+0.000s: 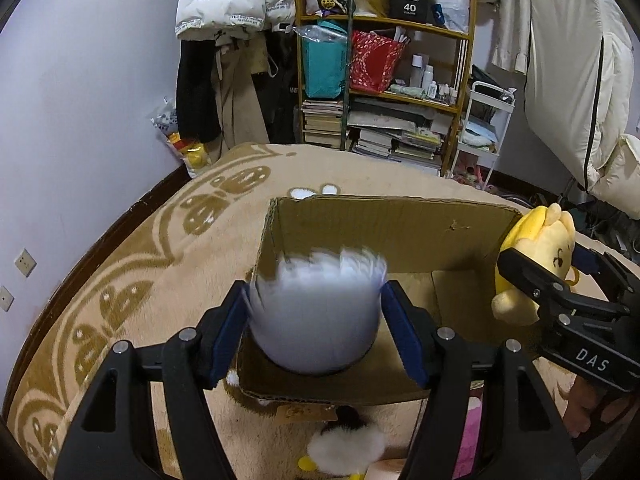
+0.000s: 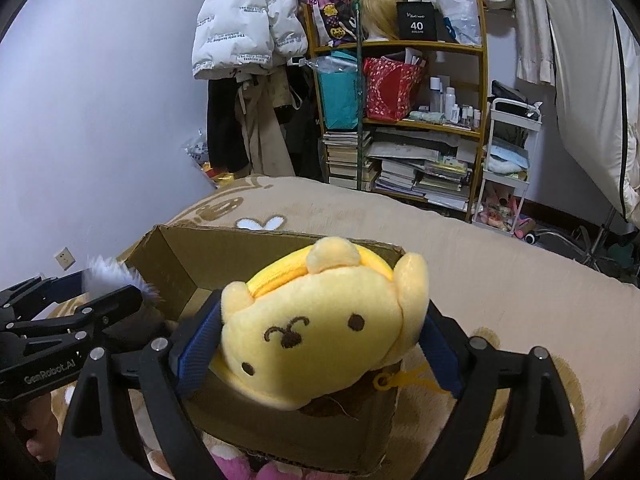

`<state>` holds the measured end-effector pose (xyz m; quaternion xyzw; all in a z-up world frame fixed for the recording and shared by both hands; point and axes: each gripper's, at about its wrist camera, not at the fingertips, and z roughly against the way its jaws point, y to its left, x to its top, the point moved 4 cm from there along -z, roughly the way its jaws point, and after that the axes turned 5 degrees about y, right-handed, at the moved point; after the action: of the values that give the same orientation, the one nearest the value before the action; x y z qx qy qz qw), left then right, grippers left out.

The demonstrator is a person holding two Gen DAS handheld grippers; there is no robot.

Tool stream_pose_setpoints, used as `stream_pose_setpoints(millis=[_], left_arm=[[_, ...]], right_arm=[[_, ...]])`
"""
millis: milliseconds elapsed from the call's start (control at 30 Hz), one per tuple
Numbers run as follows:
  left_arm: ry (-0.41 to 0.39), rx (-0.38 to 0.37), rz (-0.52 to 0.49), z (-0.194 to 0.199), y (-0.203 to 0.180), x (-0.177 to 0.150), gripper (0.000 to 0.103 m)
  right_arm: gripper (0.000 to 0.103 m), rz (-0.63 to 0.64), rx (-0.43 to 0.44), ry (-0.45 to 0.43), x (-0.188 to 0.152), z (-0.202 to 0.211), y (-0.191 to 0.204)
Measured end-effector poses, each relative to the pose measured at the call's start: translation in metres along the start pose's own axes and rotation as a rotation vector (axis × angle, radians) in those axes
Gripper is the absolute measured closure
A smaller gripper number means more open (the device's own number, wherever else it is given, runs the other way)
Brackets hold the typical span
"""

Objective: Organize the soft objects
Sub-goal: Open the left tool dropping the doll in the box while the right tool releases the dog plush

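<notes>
A tan patterned blanket [image 1: 132, 280] is spread across the lower half of both views, and a cluttered wooden shelf [image 1: 384, 80] is seen at twelve o'clock against the far wall. An open cardboard box [image 1: 400, 232] is set on the blanket at the centre of the left wrist view, its far wall toward twelve o'clock and its floor bare where it shows. A yellow plush toy [image 2: 316, 332] is clamped between the blue pads of the right gripper [image 2: 320, 340] and is held over the near right corner of the box; in the left wrist view it appears at three o'clock beside the box's right wall. A pale fluffy toy [image 1: 316, 316], blurred, is held between the pads of the left gripper [image 1: 316, 320] just above the box's near edge, and both pads are pressed against its sides. More soft things, a white fluffy one [image 1: 346, 450] and a pink one [image 1: 472, 440], are left on the blanket at six o'clock. The step in hand is judged to be the lowering of both toys into the box. Next, each toy should be carried past the rim and the jaws spread only once it is inside.
</notes>
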<state>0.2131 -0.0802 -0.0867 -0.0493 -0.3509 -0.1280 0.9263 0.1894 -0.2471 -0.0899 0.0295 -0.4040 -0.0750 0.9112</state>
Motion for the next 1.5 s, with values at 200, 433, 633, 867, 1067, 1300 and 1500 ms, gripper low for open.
stream_pose_setpoints(millis=[200,433,633,867,1067,1300,1500], left_arm=[[-0.017,0.018,0.007,0.008,0.004,0.001,0.02],[-0.021,0.045,0.014,0.025,0.011,-0.003,0.01],[-0.03,0.072,0.015,0.048,0.017,-0.011,0.005],[-0.011,0.07,0.032,0.075,0.023,-0.027,0.005],[-0.01,0.093,0.024,0.101,0.026,-0.042,0.005],[0.034,0.111,0.027,0.118,0.03,-0.063,0.005],[0.073,0.115,0.051,0.126,0.034,-0.076,0.005]], right_arm=[[0.002,-0.021,0.03,0.006,0.0,0.005,-0.002],[0.0,-0.044,0.048,-0.012,0.002,0.021,-0.001],[0.0,-0.057,0.047,-0.014,0.0,0.039,0.001],[0.0,-0.062,0.03,-0.032,-0.009,0.069,0.005],[0.0,-0.106,0.03,-0.044,-0.019,0.095,0.005],[0.0,-0.095,0.018,-0.028,-0.033,0.113,0.012],[0.0,-0.09,0.024,0.007,-0.049,0.119,0.02]])
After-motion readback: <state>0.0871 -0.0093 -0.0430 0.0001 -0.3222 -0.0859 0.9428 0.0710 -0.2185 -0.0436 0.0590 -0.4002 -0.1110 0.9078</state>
